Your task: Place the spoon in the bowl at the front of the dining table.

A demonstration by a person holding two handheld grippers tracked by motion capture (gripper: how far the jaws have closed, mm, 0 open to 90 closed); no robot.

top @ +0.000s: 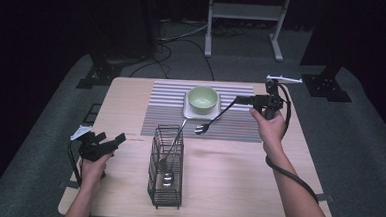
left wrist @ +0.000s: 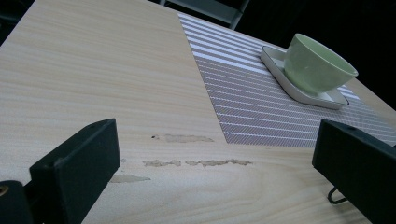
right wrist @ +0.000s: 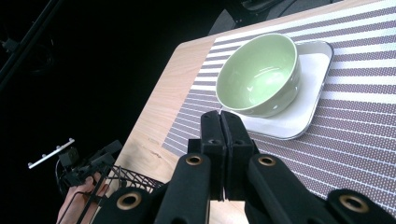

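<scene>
Right gripper (top: 237, 99), fingers pinching a black-handled spoon (top: 211, 120) over the placemat (top: 240, 128); left gripper (top: 110, 143), fingers spread, idle; risk: the thin handle may pivot and strike the green bowl (top: 202, 99).

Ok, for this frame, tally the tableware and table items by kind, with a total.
Bowl, green: 1
Plate, white, square: 1
Placemat, striped: 1
Wire caddy, black: 1
Spoon in right gripper, bowl end over the placemat: 1
Utensils in the caddy: 2, as far as the high view shows
Total: 7
</scene>
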